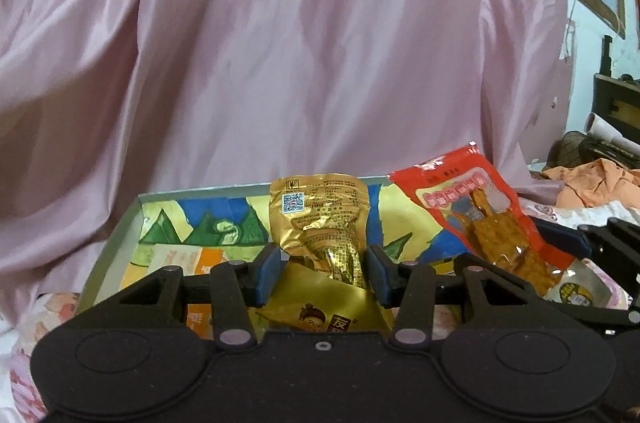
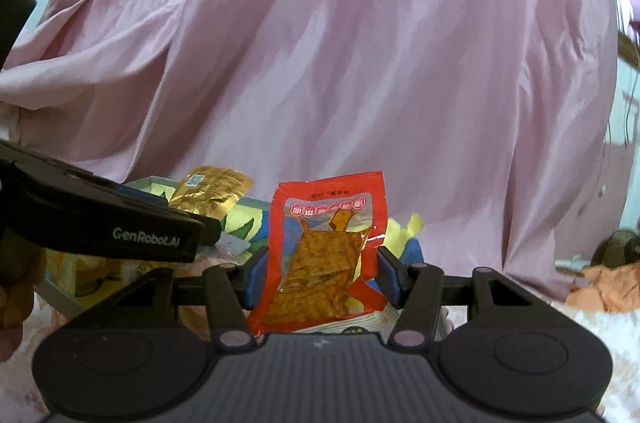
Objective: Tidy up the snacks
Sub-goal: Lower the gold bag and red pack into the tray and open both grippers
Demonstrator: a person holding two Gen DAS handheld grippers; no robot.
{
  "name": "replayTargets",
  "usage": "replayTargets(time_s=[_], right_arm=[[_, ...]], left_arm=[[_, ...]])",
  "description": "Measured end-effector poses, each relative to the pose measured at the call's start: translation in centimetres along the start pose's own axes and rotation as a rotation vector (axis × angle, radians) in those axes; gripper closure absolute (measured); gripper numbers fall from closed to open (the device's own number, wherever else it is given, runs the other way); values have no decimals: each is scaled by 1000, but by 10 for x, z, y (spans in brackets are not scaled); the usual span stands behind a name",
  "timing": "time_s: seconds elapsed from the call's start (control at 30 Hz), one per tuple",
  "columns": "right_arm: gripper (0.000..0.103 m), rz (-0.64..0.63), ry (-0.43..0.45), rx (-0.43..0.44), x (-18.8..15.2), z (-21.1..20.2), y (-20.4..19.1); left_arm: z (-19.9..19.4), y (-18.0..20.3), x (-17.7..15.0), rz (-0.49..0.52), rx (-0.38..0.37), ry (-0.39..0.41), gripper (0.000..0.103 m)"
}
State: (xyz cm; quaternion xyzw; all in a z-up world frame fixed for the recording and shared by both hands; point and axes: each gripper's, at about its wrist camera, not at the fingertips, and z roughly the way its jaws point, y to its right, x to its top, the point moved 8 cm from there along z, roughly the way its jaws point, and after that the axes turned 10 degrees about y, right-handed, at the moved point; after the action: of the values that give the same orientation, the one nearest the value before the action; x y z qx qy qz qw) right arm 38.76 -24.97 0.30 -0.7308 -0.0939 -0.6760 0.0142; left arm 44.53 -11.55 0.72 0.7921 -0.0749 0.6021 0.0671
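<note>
Pink satin drape across entire background. Shallow tray with painted blue, green and yellow lining set in front of drape; orange-and-white packets lying flat inside at left. Gold foil packet held upright over tray, long axis vertical, QR label at top, lower end clamped between blue pads of left gripper. Second gold packet lying flat beneath jaws. Red snack packet held upright, long axis vertical, print upside down, clamped at mid-body by right gripper, just beside tray's right end.
</note>
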Motion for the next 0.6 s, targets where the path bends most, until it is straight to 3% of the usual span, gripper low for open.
replayTargets(time_s=[0.53,0.6], right_arm=[[39,79,-39,4,-13,12,3],[38,81,-44,6,-13,14,4]], left_arm=[[17,-6,-5,-82,40,-57,51],[18,-5,-5,-88,39,-65,45]])
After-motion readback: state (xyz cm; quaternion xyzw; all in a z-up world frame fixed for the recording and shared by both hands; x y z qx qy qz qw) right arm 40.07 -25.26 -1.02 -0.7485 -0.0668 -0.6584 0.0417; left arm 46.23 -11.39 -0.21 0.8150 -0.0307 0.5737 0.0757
